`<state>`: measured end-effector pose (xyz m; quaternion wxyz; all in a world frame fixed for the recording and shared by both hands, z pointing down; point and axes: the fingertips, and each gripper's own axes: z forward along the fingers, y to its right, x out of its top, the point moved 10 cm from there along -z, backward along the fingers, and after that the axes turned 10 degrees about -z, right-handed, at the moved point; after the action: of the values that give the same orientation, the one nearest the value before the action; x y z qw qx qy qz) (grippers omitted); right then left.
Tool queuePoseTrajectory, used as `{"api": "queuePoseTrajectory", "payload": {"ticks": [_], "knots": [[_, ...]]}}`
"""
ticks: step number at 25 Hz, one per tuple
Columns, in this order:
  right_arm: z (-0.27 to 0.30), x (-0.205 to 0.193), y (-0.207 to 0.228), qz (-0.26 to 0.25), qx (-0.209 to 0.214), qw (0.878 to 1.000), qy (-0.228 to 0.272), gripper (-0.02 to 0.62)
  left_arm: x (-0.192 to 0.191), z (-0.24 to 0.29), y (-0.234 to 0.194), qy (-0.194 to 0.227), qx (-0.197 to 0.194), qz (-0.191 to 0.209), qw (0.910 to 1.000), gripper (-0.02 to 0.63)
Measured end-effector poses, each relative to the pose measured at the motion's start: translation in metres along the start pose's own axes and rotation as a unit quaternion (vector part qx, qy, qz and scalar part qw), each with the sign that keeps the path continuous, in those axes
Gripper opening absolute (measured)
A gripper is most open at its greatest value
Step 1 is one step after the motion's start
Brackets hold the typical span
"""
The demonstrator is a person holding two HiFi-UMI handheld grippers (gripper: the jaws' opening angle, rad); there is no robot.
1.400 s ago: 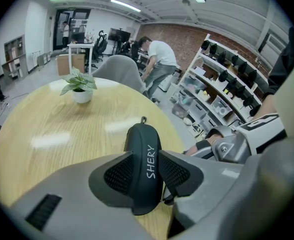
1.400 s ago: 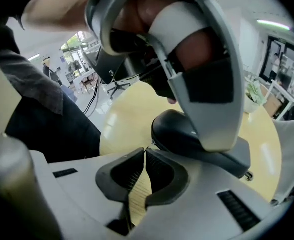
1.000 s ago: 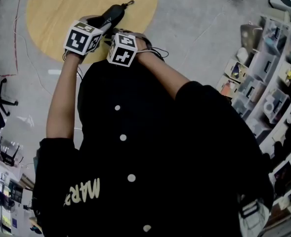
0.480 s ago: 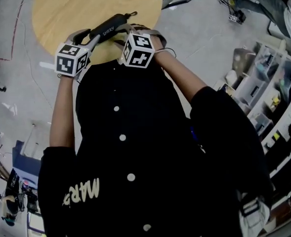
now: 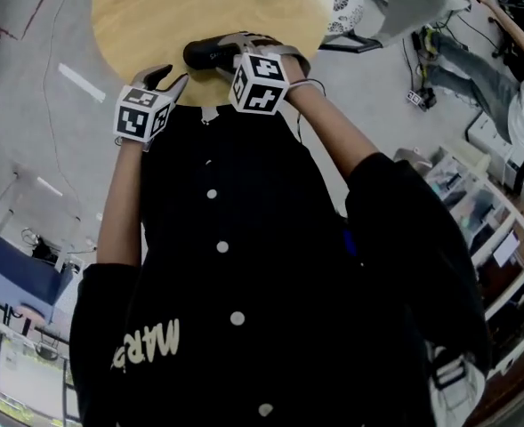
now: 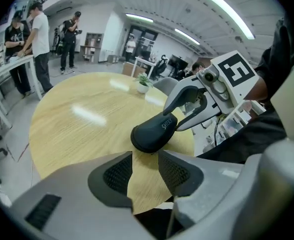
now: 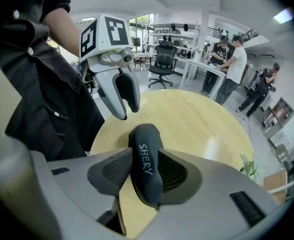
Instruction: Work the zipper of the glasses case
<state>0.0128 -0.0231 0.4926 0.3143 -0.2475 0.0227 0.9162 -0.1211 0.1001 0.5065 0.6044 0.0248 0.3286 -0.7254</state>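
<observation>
A: Biggest thing first, what did we log?
B: Round wooden table (image 5: 146,16). The black glasses case (image 7: 146,166) lay over its near edge.
A: Right gripper (image 7: 147,176)?
B: Its jaws had just been opening, but we saw the case between them, touched by both pads, so held.
A: Left gripper (image 6: 145,171)?
B: Jaws partly apart, nothing between them, near the case, not touching.

We find bare worktop (image 5: 155,16) all round the glasses case (image 5: 206,53); only a small potted plant (image 6: 144,85) stands near its far edge.
</observation>
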Motion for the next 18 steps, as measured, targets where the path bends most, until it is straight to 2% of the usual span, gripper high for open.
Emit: {"api": "queuePoseTrajectory", "payload": {"ticks": [2,7,13,16,18], "knots": [[0.007,0.000,0.002,-0.015,0.012,1.000,-0.004,0.163,-0.006,0.004,0.001,0.009,0.007,-0.012,0.9999,0.158],[0.020,0.000,0.011,-0.041,0.045,0.998,-0.005,0.158,-0.018,0.021,0.011,0.011,0.035,0.012,0.9993,0.158],[0.022,-0.004,0.022,-0.043,0.084,0.996,0.007,0.153,-0.019,0.048,0.021,0.020,0.069,-0.023,0.9972,0.150],[0.024,-0.003,0.028,-0.035,0.107,0.994,0.005,0.153,-0.022,0.056,0.022,0.017,0.107,-0.028,0.9937,0.077],[0.024,-0.001,0.032,-0.031,0.119,0.992,0.006,0.153,-0.023,0.059,0.024,0.021,0.123,-0.031,0.9917,0.076]]}}
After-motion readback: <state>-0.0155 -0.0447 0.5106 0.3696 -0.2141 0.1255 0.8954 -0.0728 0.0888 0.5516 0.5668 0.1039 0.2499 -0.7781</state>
